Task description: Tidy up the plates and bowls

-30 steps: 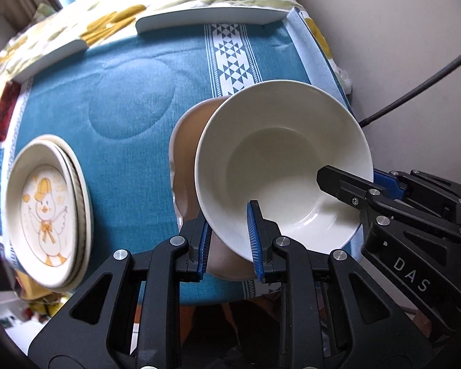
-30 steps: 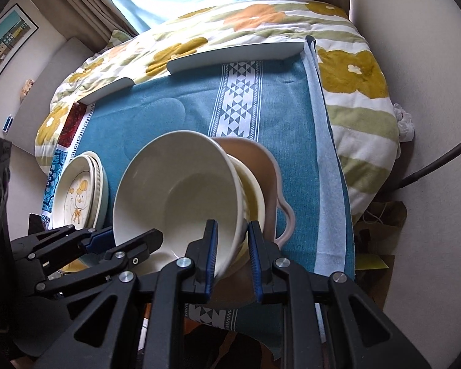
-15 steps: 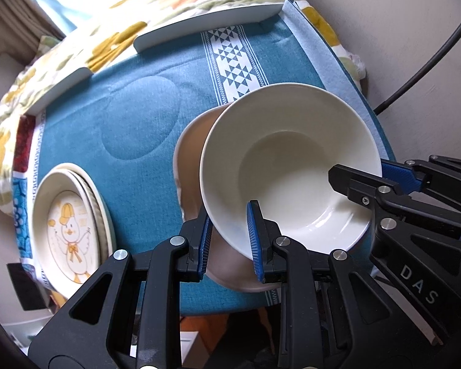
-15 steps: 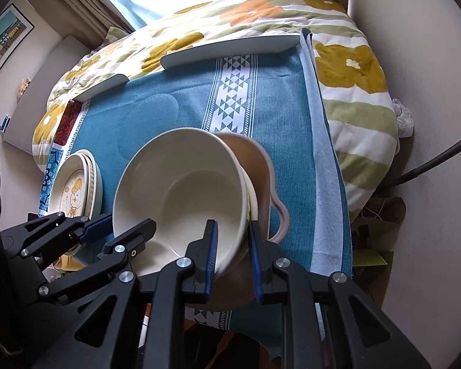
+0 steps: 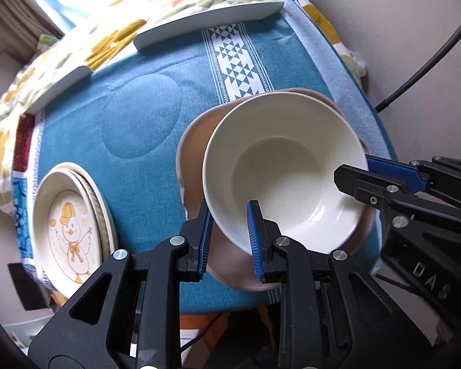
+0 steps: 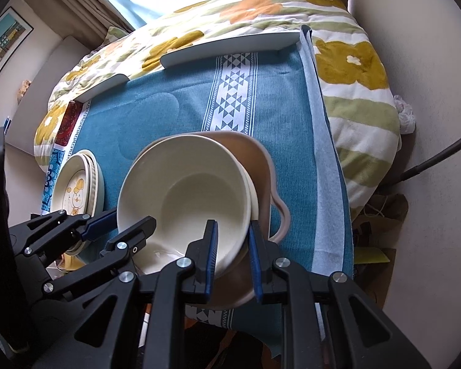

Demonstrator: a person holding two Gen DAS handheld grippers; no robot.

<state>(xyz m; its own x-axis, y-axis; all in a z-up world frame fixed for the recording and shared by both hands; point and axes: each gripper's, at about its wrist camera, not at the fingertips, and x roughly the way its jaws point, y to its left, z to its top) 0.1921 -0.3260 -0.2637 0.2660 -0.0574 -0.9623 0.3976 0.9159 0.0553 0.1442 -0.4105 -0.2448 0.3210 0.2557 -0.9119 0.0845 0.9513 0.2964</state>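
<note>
Lettering "DAS" on right claw, gripping cream bowl

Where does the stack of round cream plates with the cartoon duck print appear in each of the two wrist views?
Left wrist view: the stack of round cream plates with the cartoon duck print lies at lower left, on the cloth's left edge.
Right wrist view: the stack lies at middle left, partly behind the left tongs.
Shared landmark: the white band of blue triangles on the teal cloth.
</note>
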